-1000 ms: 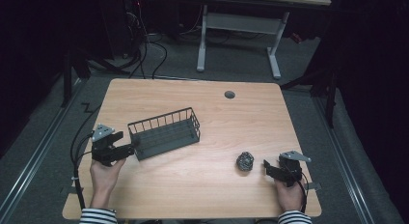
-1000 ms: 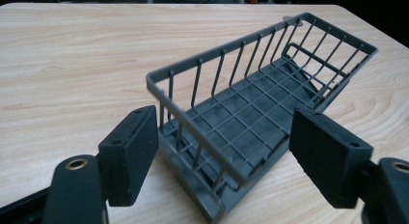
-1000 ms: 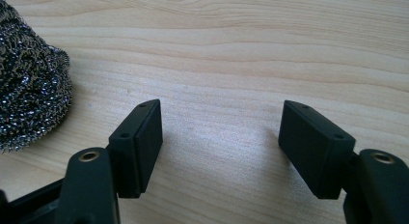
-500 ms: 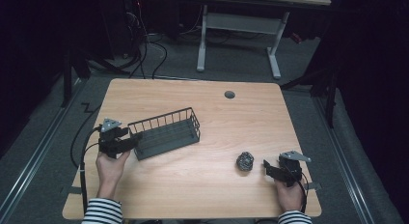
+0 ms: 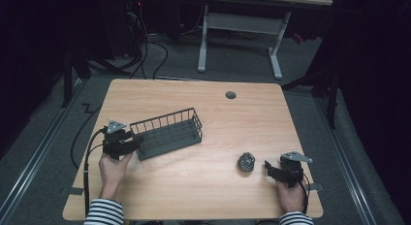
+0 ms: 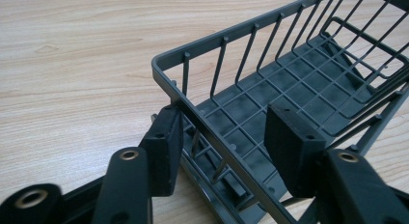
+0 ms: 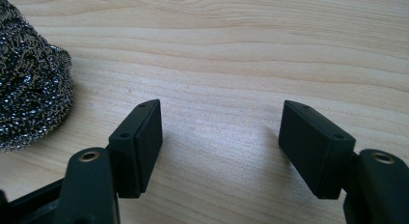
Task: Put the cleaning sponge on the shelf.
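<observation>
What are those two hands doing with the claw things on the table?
A person is holding a gripper in each hand at a wooden table. The left gripper is open, with its jaws on either side of the end wall of a grey wire basket, one inside and one outside, not squeezed shut. The right gripper is open too, resting by a shiny metal scrubber ball without touching it. The basket has nothing in it.
</observation>
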`<control>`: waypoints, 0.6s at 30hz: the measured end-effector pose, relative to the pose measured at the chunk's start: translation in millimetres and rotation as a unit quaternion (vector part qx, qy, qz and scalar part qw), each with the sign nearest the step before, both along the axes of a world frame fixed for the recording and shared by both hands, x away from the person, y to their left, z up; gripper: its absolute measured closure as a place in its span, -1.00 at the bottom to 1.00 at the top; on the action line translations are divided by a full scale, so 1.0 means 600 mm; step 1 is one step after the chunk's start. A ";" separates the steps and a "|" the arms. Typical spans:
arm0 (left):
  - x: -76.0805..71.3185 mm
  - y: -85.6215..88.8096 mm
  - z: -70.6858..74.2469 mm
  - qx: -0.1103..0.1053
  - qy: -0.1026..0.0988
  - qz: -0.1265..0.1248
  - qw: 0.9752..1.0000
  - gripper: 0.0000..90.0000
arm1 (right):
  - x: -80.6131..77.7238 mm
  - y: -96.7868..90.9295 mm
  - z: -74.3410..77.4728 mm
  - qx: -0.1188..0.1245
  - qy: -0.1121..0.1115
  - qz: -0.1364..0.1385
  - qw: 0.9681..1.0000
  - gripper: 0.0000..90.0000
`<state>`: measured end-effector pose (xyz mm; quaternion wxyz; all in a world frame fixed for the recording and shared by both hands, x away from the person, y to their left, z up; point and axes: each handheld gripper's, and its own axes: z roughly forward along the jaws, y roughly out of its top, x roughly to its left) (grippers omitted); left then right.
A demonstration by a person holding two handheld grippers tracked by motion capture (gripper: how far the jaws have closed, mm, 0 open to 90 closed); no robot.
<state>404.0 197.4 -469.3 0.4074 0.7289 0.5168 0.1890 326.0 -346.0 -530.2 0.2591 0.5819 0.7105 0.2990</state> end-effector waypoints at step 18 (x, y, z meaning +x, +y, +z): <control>-0.007 -0.022 -0.002 -0.007 0.001 -0.026 1.000 0.24 | 0.000 0.000 0.000 0.000 0.000 0.000 1.000 -0.28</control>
